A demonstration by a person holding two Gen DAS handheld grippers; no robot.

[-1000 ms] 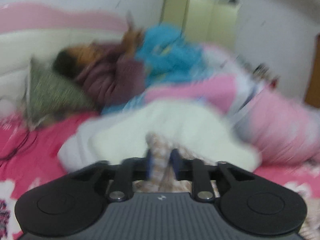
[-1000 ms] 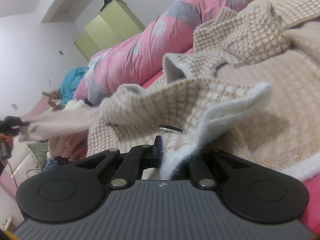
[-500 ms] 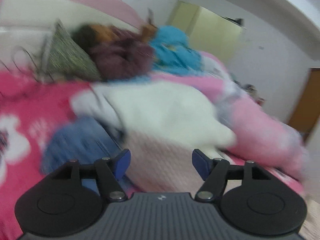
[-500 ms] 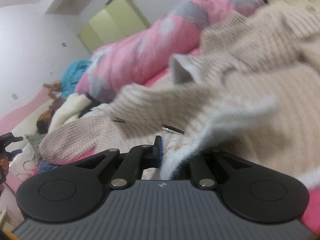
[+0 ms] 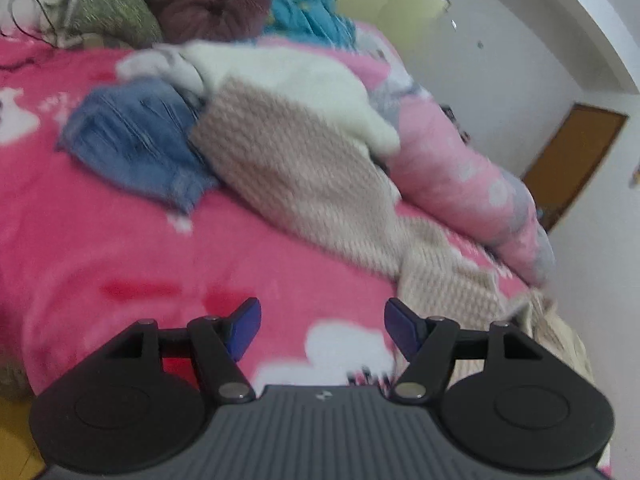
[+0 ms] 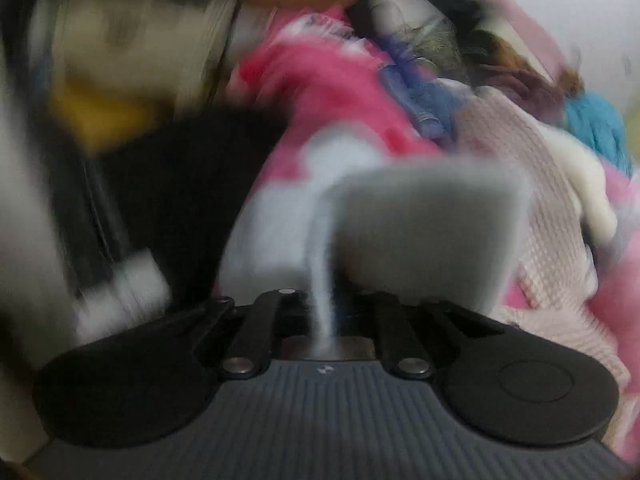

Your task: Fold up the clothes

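A beige knitted sweater (image 5: 304, 168) lies stretched across the pink bed sheet (image 5: 120, 264), one part trailing to the bed's right edge. My left gripper (image 5: 322, 312) is open above the bare sheet, well short of the sweater, with nothing between its blue pads (image 5: 246, 326). The right wrist view is badly blurred. There my right gripper (image 6: 324, 320) holds the sweater's white fleecy edge (image 6: 424, 232), which rises in a flap from between the jaws. The jaws are opening, with the cloth still pinched. The sweater's knit side (image 6: 532, 200) spreads to the right.
Blue jeans (image 5: 132, 140) and a white fleece (image 5: 296, 76) lie beside the sweater. A rolled pink duvet (image 5: 460, 168) runs along the far side. A green pillow (image 5: 112, 12), purple (image 5: 208, 8) and teal (image 5: 308, 12) clothes pile at the head. A dark blurred shape (image 6: 172, 200) stands left.
My left gripper let go of the sweater, opened, and dropped toward the near sheet. My right gripper swung sideways and rolled over with the fleecy edge in it, now facing the bed's head.
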